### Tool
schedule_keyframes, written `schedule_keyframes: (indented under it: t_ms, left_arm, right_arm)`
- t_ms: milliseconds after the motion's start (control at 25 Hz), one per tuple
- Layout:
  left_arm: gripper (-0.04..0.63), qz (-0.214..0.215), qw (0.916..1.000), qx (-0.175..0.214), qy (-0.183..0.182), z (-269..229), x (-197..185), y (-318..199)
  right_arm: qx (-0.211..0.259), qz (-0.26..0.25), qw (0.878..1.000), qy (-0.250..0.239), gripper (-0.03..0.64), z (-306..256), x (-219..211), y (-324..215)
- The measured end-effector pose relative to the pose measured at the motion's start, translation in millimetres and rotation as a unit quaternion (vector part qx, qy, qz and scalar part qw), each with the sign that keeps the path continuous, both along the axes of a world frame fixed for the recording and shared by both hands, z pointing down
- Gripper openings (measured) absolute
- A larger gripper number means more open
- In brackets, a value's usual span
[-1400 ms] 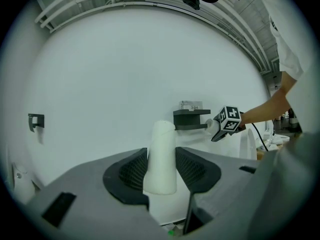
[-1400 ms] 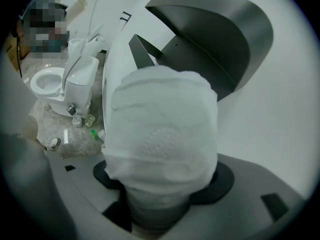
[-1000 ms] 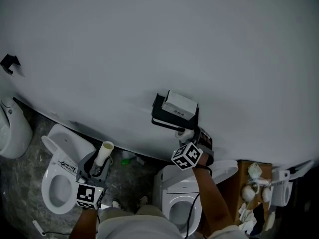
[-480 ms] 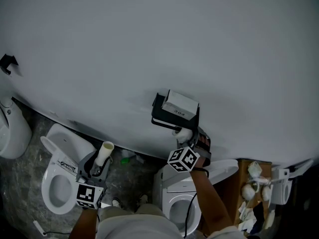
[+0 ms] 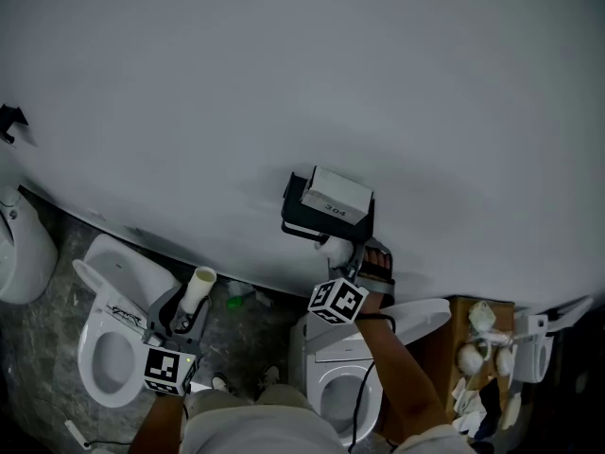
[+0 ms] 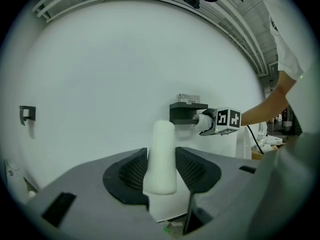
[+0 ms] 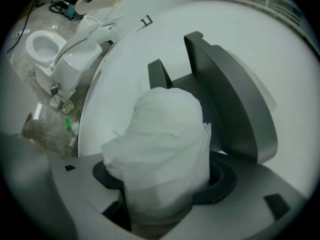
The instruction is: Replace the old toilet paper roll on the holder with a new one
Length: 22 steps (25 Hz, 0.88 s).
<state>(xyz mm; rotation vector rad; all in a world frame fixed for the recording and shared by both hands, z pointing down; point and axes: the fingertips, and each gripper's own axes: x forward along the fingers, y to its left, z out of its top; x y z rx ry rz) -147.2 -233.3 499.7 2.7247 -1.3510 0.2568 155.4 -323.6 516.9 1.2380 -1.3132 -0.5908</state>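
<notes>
Inside the right tool the new roll sits pinched, looks soft and light, so squeeze mid-body gently; left tool pinches the stiff-looking empty tube.

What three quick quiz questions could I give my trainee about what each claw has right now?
1. True or false: the left claw grips a bare cardboard tube.
2. What is in the right claw? A: a white paper roll. B: a scrubbing brush. C: nothing.
3. Which claw is up at the dark wall holder?
Key: 1 true; 2 A; 3 the right claw.
</notes>
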Motion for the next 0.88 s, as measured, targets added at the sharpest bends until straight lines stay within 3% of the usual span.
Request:
schedule_keyframes:
  t_ms: [400,880]
  left_arm:
    - [0.178,0.005,1.0,-0.004,-0.003,1,6,-1]
    - [0.178,0.0,1.0,-0.001,-0.008,-2,0,4]
  right_arm:
    - [0.041,-0.058,0.996,0.058,0.331,-8,-25,-4]
    - [0.061,-0.092,0.993,0.042,0.333,-11,-69,-11]
